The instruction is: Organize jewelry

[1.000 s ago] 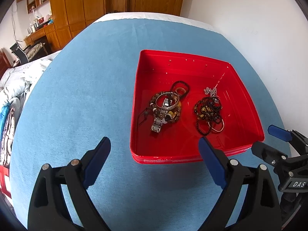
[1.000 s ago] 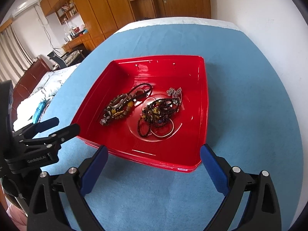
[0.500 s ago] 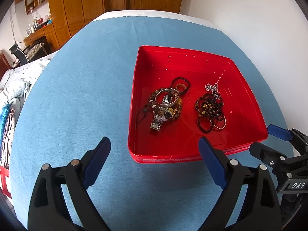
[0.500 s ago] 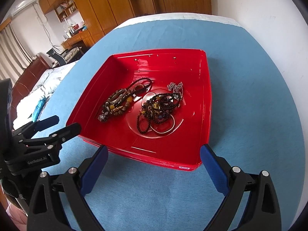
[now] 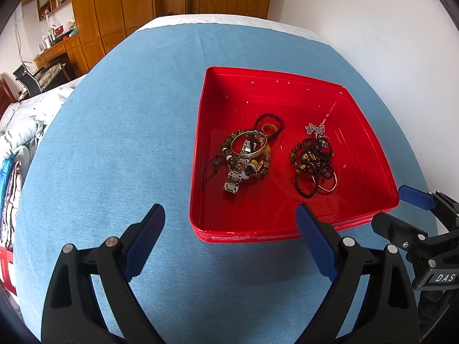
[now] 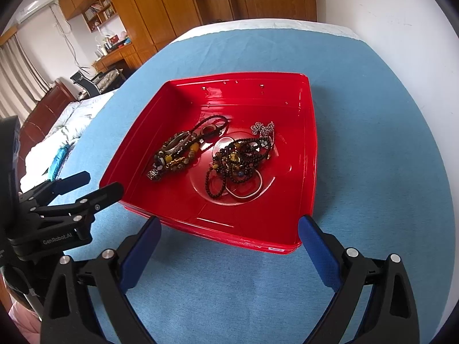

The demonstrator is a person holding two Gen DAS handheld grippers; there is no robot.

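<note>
Your left gripper point(image 5: 229, 220) and right gripper point(image 6: 229, 232) both gape wide, empty, near the red tray point(image 6: 309, 172); beaded bracelets point(image 6: 238, 160) lie at 12 o'clock.

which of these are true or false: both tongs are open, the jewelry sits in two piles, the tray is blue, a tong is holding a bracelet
1. Both the left tongs and right tongs are open. True.
2. The jewelry lies in two piles, a left pile and a right pile. True.
3. The tray is blue. False: it is red, on a blue cloth.
4. One tong holds a bracelet. False: both are empty, short of the tray.
</note>
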